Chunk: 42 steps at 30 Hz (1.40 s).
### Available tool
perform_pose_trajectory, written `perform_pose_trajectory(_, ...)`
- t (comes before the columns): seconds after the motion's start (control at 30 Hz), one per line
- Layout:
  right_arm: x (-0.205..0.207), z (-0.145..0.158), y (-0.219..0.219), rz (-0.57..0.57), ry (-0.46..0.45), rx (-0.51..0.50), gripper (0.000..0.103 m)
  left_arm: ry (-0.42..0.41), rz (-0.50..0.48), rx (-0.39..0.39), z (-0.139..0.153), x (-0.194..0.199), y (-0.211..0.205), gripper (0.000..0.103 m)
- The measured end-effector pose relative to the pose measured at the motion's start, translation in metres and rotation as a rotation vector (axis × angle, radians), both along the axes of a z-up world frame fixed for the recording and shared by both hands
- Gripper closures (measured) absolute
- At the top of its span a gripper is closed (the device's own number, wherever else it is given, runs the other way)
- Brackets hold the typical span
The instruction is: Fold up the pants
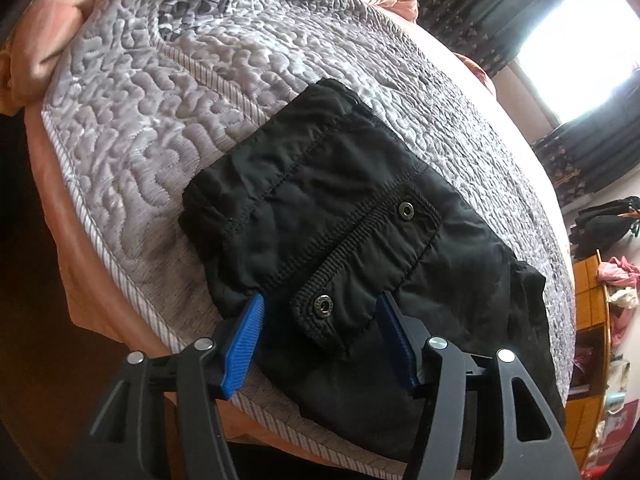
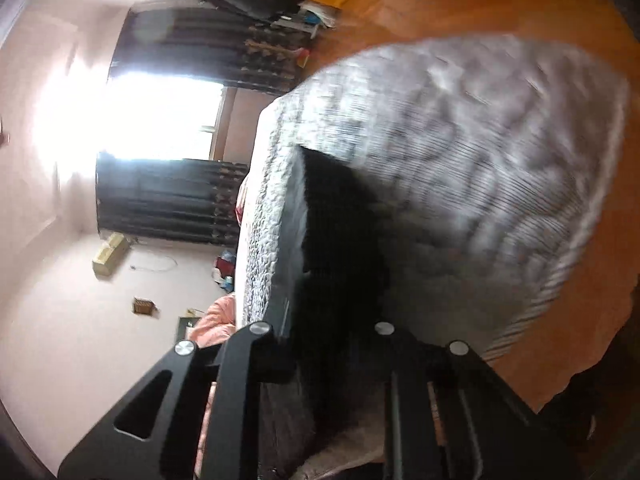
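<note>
Straddling the snap-button flap (image 1: 362, 268) w/ blue pads (image 1: 244, 340) spread wide, left gripper (image 1: 320, 312) gaped open, holding nothing. Just ahead of the tips and partly btwn them lay the black pants (image 1: 332, 216), already a compact bundle on the grey quilt (image 1: 132, 120), near edge under the fingers. Long axis ran roughly fwd and to the right of the tips. Right gripper (image 2: 336, 320) seen only through heavy blur; fingers lost against dark cloth, so open or closed: can't tell. Pants (image 2: 340, 232) lay straight ahead of it too. Judged left as better placed for next pinch, probably on that near edge.
</note>
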State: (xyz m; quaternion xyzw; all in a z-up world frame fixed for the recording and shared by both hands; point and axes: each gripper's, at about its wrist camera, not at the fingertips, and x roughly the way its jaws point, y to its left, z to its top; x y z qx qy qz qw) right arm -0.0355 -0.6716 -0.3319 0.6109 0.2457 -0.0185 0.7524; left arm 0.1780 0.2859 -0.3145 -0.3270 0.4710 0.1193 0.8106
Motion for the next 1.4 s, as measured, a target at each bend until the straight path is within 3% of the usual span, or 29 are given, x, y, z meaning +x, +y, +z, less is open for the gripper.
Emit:
perform_pose_trajectory(0.3,0.023,0.128,0.047,0.076,-0.025,-0.302,0.088,-0.028,0.013,-0.055,0.002,-0.01,0.008,0.046)
perform_pose_trajectory(0.57,0.038,0.208,0.105,0.147,-0.046,-0.546,0.088,-0.056,0.009,-0.104,0.0,-0.014,0.014,0.045)
perform_pose_trajectory(0.67,0.048,0.24,0.132,0.181,-0.024,-0.685,0.088,-0.063,0.006,-0.112,0.0,-0.016,0.015,0.045)
perform_pose_trajectory(0.97,0.063,0.289,0.215,0.263,-0.008,-0.976,0.088,-0.082,-0.003,-0.137,-0.001,-0.02,0.017,0.044)
perform_pose_trajectory(1.4,0.081,0.305,0.288,0.34,-0.013,-1.144,0.089,-0.098,-0.012,-0.173,-0.003,-0.022,0.021,0.043)
